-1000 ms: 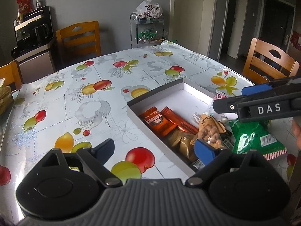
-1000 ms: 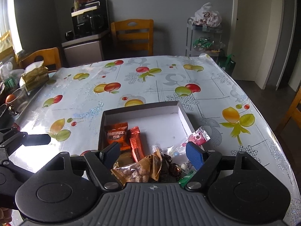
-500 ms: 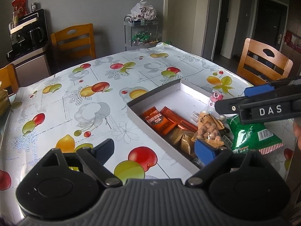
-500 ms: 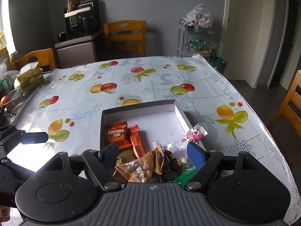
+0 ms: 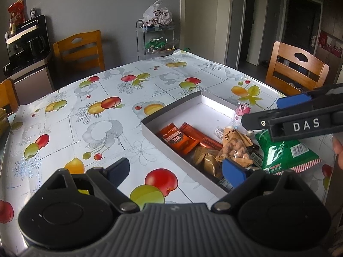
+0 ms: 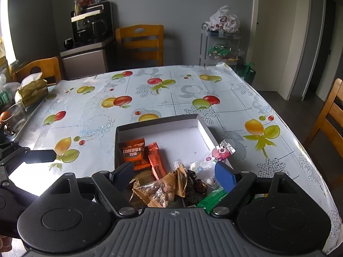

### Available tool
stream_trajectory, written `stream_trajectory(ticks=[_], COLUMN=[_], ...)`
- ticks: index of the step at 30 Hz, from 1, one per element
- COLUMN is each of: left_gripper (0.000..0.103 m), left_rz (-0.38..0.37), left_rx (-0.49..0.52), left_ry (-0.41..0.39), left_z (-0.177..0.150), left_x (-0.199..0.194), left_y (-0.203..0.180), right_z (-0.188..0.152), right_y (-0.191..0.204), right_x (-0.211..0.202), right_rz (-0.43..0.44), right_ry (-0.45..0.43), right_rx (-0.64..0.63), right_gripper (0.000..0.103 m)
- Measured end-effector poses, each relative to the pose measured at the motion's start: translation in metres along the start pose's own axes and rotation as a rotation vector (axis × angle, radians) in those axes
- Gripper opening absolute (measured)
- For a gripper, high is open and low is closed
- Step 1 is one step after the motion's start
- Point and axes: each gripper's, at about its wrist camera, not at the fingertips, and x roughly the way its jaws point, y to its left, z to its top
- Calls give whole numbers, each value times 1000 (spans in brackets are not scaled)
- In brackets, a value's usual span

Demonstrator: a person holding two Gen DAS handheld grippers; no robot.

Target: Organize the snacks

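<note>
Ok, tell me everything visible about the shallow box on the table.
The shallow box is an open rectangular tray, cardboard by its look, grey outside and white inside, lying flat on the fruit-print tablecloth. Its far half is bare; the near half holds orange packets, a peanut bag and other wrapped snacks.

— What is lying in the box (image 6: 202,131)?

— Two wrapped bars (image 6: 144,155) are lying side by side at its left, and the peanut bag (image 6: 159,187) is sitting nearer the camera, among other wrappers. The far half is lying bare.

— And over the right wall?

— A small candy packet (image 6: 223,148) is resting right at that rim, and the big snack bag (image 5: 286,153) is lying on the table (image 6: 85,115) just outside the box.

— Behind the table?

— A chair (image 6: 140,40) is standing at the far edge, with a cart (image 6: 220,45) to its right.
</note>
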Motion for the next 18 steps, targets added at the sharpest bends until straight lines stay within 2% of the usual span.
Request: stream_trajectory(ticks=[18], left_gripper=[96], left_rz=[-2], left_rx=[-2], left_ry=[1], left_z=[-2], left_x=[-1], left_y=[2], right_z=[0], right_y=[8], right_x=[-3], right_rz=[-1], right_ry=[-1], right_rx=[-11], right_gripper=[84])
